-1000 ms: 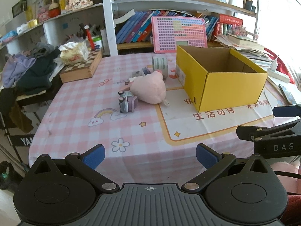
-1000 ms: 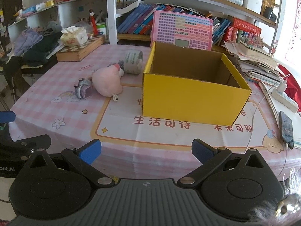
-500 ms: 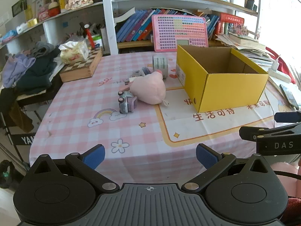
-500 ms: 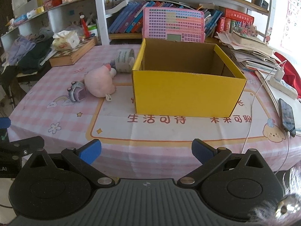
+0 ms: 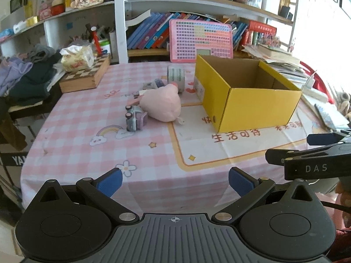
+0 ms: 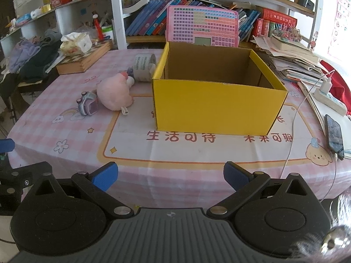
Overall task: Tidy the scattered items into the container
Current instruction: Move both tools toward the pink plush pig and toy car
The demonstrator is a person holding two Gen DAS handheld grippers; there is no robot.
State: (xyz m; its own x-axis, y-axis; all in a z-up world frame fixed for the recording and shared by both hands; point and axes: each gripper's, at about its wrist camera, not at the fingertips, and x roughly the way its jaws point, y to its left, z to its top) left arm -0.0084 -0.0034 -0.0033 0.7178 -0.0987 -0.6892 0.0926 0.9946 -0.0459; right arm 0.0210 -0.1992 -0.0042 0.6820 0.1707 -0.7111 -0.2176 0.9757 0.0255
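Both grippers are held wide apart, nothing gripped. Soft pink plush toy (image 5: 161, 106) is seen lying ahead and slightly left of left gripper (image 5: 174, 180), just beside open yellow cardboard box (image 5: 245, 97). From right gripper (image 6: 170, 175) it lies farther left; left judged nearer.

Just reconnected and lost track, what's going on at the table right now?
Nothing is picked up. The left gripper and right gripper hover open at the table's near edge. The yellow box looks empty. The pink plush, toy car and tape roll lie on the tablecloth to its left.
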